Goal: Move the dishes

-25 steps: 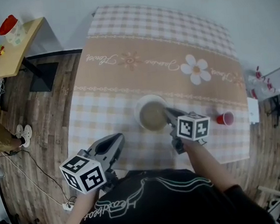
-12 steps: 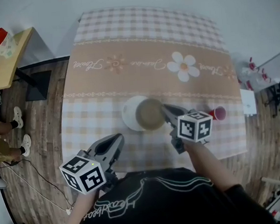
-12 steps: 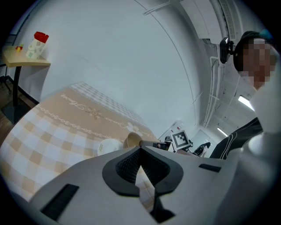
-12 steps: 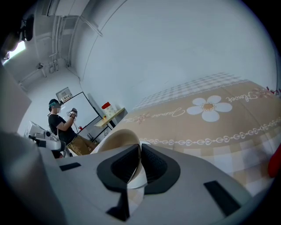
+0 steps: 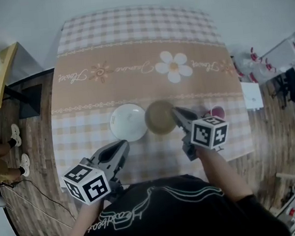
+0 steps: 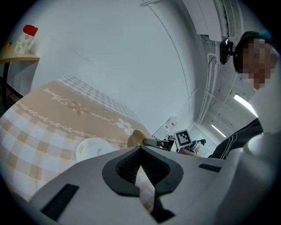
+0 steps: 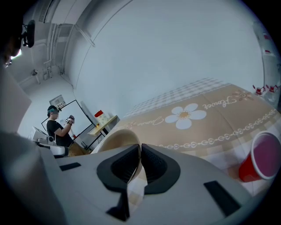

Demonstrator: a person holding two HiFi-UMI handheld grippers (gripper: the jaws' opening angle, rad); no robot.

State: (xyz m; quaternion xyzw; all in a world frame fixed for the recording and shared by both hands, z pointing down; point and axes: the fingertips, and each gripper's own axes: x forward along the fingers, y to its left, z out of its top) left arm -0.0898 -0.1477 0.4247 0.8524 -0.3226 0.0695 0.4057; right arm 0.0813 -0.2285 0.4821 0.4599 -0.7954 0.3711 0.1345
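Right gripper view: right gripper [image 7: 139, 148] jaws clamped on tan bowl [image 7: 117, 139] rim, just beside white dish [image 5: 129, 122] on worktop [image 5: 130, 44] | left gripper [image 6: 140, 152] jaws together, empty | advice: keep bowl level, clear the dish, lower gently.

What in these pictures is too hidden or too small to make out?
Red plastic cup: head view, mostly behind the marker cube of the right gripper.
Tan bowl: right gripper view, lower part behind that gripper's body.
White round dish: left gripper view, its printed marks are too small to read.
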